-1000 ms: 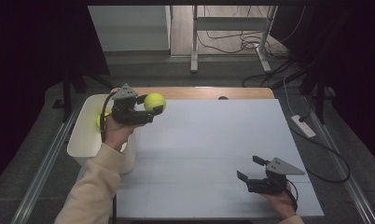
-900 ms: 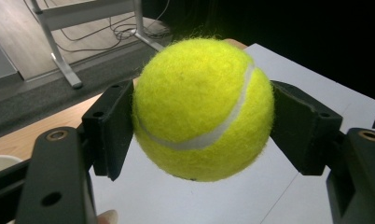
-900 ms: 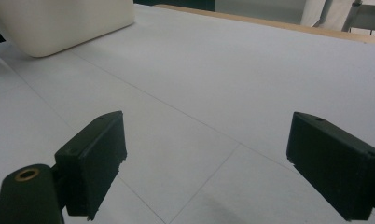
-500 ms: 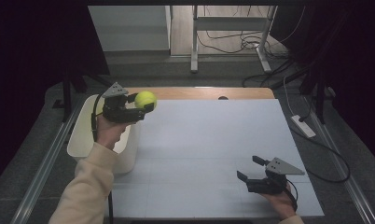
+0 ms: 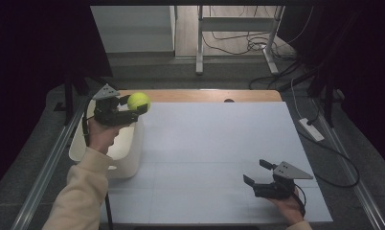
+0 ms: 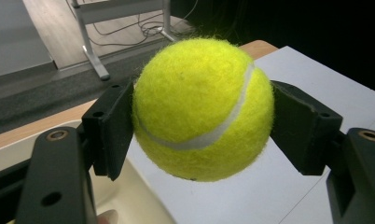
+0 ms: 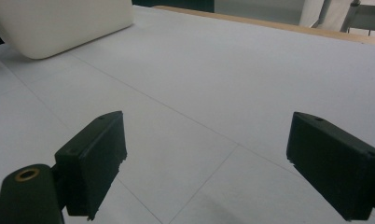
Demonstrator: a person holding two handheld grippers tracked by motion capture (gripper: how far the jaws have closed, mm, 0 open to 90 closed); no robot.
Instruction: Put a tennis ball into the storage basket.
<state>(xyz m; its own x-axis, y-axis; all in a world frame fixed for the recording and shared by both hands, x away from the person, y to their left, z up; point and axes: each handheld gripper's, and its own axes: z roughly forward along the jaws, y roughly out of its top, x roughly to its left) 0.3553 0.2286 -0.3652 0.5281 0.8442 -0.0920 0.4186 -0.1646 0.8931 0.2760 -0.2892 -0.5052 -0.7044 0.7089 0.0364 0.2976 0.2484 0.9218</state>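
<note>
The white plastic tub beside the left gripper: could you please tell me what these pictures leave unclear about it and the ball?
- White plastic tub, high view: the left gripper and the person's hand cover its inside, so contents cannot be told.
- Same tub, left gripper view: the yellow felt tennis ball and frame edge cut it off.
- Ball's far side: hidden behind the ball itself.

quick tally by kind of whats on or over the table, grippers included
tennis ball: 1, yellow-green, clamped in the left gripper
white bin: 1, at the table's left edge
grippers: 2, the left one shut on the ball, the right gripper open and holding nothing, low over the white table
total: 4
</note>
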